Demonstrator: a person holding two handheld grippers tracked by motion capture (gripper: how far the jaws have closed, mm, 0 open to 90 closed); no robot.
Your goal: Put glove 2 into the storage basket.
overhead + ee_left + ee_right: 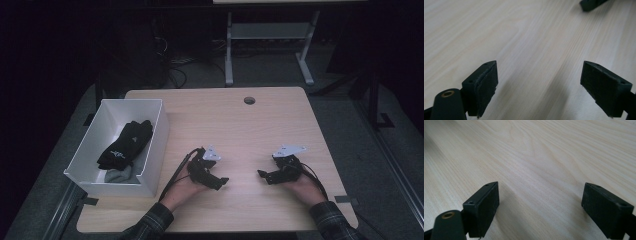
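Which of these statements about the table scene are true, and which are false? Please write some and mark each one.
1. Both tongs stand open with nothing between them. True: the left tongs and the right tongs show bare wood between the jaws.
2. The white box lies on the table's right side. False: it sits at the left edge.
3. The black gloves lie inside the box. True.
4. The left tongs hold a glove. False: they hold nothing.
5. A round hole shows near the far edge of the table. True.
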